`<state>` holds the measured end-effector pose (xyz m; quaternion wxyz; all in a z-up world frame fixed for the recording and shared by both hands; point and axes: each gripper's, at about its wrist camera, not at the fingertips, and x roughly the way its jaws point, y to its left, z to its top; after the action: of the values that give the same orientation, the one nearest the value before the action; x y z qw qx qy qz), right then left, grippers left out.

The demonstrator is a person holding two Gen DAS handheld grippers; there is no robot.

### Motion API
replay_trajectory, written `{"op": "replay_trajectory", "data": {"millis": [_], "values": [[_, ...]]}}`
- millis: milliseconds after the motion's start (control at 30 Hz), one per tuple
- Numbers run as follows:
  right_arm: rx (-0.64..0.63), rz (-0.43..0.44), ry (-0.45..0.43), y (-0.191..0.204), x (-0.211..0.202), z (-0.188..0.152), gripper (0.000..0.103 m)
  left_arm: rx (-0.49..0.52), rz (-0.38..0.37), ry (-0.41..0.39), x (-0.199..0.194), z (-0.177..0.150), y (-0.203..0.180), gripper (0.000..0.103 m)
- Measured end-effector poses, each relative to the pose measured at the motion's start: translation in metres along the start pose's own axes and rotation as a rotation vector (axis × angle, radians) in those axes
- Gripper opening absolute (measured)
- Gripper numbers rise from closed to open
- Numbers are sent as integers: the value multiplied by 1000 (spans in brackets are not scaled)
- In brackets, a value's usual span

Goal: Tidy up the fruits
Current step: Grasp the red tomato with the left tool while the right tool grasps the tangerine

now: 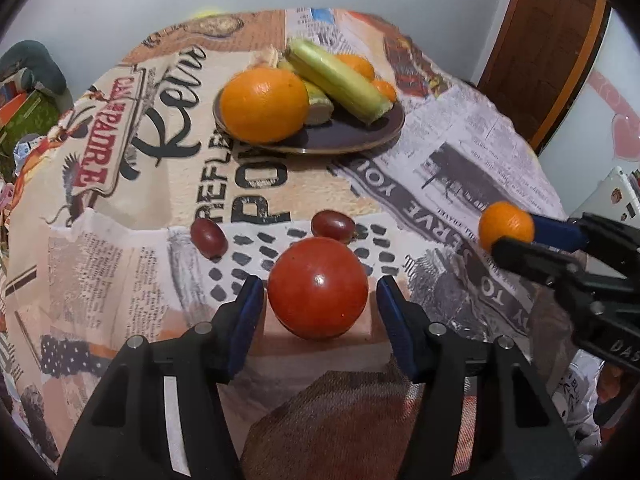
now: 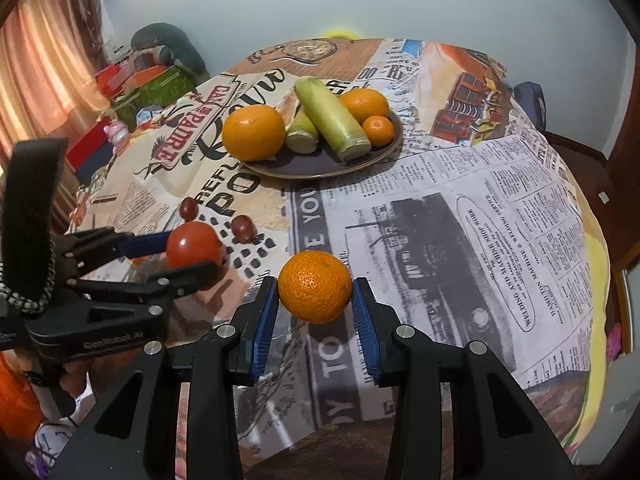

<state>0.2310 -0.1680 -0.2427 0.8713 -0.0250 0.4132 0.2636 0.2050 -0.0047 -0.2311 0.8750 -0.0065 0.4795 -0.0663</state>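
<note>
My left gripper [image 1: 319, 294] is open around a red tomato [image 1: 318, 288] that rests on the tablecloth; gaps show on both sides. It also shows in the right wrist view [image 2: 194, 245]. My right gripper [image 2: 315, 294] is shut on a small mandarin [image 2: 315, 286], seen from the left wrist view [image 1: 506, 226] too. Two red grapes [image 1: 208, 238] [image 1: 333, 224] lie just beyond the tomato. A dark plate [image 1: 348, 136] farther back holds a big orange [image 1: 264, 104], corn cobs [image 1: 340, 80] and smaller oranges [image 2: 363, 105].
The round table has a newspaper-print cloth [image 2: 460, 200]. Boxes and clutter [image 2: 136, 80] stand beyond its left edge, a curtain [image 2: 36, 60] at far left, a wooden door [image 1: 552, 40] at the right.
</note>
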Motion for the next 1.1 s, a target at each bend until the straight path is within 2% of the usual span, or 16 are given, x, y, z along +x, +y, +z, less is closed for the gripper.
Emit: {"op": "replay_trajectory", "data": {"millis": [67,200,567,867,1100], "values": [[1,-2,1,-2,1,1,35,-10,-1,8,4,1,1,51],[5,-6,-2,-6,2,3,35,-37,-30,1,3,2,8,48],[10,-11,-30,-13,4,21,35,-74,-24,-81,-23,16,24,48],[14,-5,-58,-19,11,44,35,-74,-17,-159,-42,44,31,48],[11,0,-69,-24,21,61,35,-60,-34,-179,-39,67,30,48]]}}
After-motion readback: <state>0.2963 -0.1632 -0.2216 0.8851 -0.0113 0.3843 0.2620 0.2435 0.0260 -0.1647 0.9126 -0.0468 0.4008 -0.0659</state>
